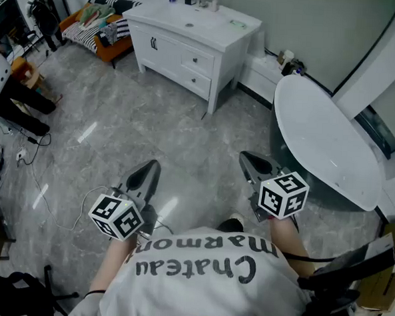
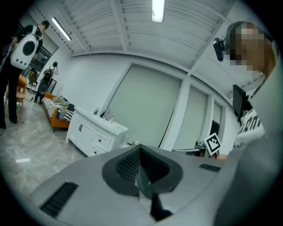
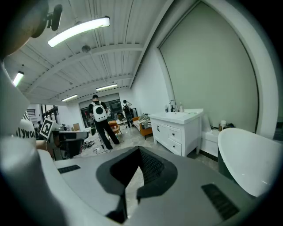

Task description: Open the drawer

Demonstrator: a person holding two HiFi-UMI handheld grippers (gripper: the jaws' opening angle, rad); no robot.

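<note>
**Drawer untouched, all still to do**

Your left claw (image 1: 153,164) and right claw (image 1: 246,156) are both closed on nothing, held out over the floor (image 1: 153,118). The drawers (image 1: 197,61) sit shut in the white cabinet (image 1: 192,28), well ahead (left of the bathtub (image 1: 325,138)). By my reading, everything is left: walk up, take hold, pull.
</note>
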